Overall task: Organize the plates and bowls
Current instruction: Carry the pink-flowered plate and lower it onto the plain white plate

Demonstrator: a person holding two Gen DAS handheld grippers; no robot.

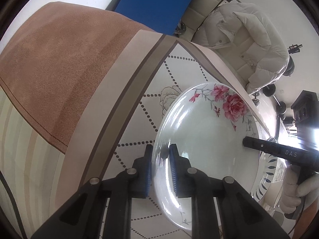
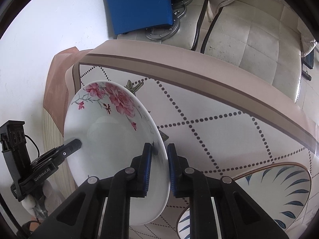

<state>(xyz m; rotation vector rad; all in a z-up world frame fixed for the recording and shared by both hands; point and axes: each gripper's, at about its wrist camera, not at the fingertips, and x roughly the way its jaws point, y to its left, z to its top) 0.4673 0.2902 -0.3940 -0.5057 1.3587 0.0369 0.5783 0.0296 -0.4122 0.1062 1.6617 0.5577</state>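
Note:
A white plate with pink roses (image 1: 207, 131) is held tilted above the table, and it shows in the right wrist view (image 2: 111, 139) too. My left gripper (image 1: 161, 155) grips one edge of its rim between the blue pads. My right gripper (image 2: 159, 155) grips the opposite edge; its finger (image 1: 265, 146) shows over the plate in the left view. The left gripper's finger (image 2: 71, 147) shows at the plate's far rim in the right view. A blue-leaf patterned plate (image 2: 287, 191) lies on the table at lower right, under the right gripper.
The table carries a cloth (image 2: 199, 103) with dotted diamonds and a brown border. A brown cloth (image 1: 59, 63) drapes at the left. A cream chair (image 2: 249, 33) with a puffy jacket (image 1: 245, 39) stands beyond the table. A blue board (image 2: 137, 6) leans near it.

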